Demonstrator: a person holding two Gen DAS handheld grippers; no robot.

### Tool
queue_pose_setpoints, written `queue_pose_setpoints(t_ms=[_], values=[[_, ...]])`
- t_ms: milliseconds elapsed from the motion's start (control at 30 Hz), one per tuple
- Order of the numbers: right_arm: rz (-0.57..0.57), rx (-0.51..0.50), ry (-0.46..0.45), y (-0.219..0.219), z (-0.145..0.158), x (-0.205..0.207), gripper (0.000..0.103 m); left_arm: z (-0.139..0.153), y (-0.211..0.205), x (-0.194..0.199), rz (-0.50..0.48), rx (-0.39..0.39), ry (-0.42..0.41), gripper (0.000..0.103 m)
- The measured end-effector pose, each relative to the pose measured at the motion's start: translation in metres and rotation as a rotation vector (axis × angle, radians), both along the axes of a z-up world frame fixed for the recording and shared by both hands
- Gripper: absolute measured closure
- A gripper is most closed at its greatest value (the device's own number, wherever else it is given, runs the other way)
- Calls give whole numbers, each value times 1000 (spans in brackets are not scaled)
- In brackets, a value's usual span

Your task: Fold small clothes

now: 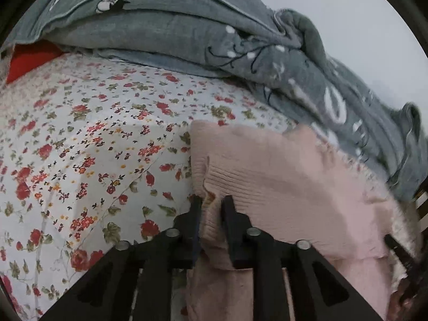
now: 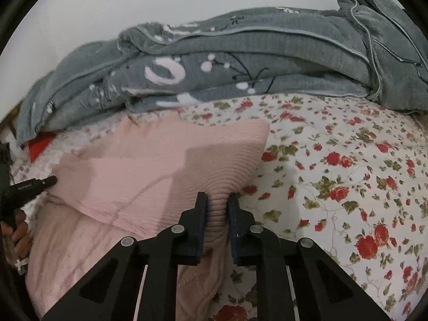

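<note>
Jaws pinch pink knit (image 1: 281, 182) near grey blanket (image 2: 240, 61).

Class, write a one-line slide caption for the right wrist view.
Right claw pinches the pink ribbed sweater on a floral bedsheet, grey blanket behind.

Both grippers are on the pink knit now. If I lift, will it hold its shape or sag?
Probably sag: the pink knit garment bunches into folds where the right hand-held gripper pinches it. It looks light and soft, draping over the floral sheet. The ribbing pinched by the left hand-held gripper may stretch; slipping seems unlikely.
</note>
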State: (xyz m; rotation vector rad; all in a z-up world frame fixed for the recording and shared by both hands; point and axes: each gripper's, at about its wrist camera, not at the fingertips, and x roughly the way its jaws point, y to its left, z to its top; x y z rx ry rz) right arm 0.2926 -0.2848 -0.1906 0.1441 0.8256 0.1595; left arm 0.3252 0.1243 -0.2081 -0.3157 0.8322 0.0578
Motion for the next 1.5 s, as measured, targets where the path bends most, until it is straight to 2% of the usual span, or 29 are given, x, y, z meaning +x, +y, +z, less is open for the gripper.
queue_pose_setpoints(t_ms=[67, 100, 133, 200, 300, 400, 467, 533, 700, 800, 867, 967, 1100, 1367, 1500], values=[[-7, -23, 25, 1, -2, 3, 82, 2, 1, -2, -8, 5, -3, 76], [-9, -23, 20, 0, -1, 2, 79, 3, 2, -4, -13, 2, -4, 71], [-13, -21, 13, -1, 1, -1, 74, 3, 4, -6, -16, -2, -2, 61], [-18, -31, 4, -1, 5, -9, 72, 3, 6, -11, -29, -13, -5, 54], [-11, -92, -21, 6, 15, -26, 72, 6, 5, -20, -52, -5, -17, 54], [1, -112, -96, 13, 30, -55, 72, 10, 4, -40, -75, 8, -43, 55], [-22, -135, -127, 16, 37, -75, 72, 14, 5, -56, -57, 31, -59, 55], [-43, -159, -138, 19, 40, -95, 72, 15, 8, -79, -46, 25, -65, 61], [4, -146, -67, 18, 35, -161, 72, 10, 8, -145, -109, 16, -25, 61], [31, -118, -24, 17, 26, -197, 66, 6, 8, -188, -154, 6, 0, 55], [34, -62, -4, 16, 19, -223, 61, 2, 9, -214, -157, -15, 8, 50], [44, 7, 13, 17, 12, -252, 61, -5, 8, -248, -170, -31, 10, 46], [78, -18, 21, 33, -1, -279, 61, -16, 1, -272, -193, -56, 29, 46], [95, -32, 58, 54, -28, -296, 61, -26, -21, -283, -187, 26, 18, 46], [68, -27, 55, 58, -29, -293, 61, -29, -25, -278, -148, 56, 46, 72]])
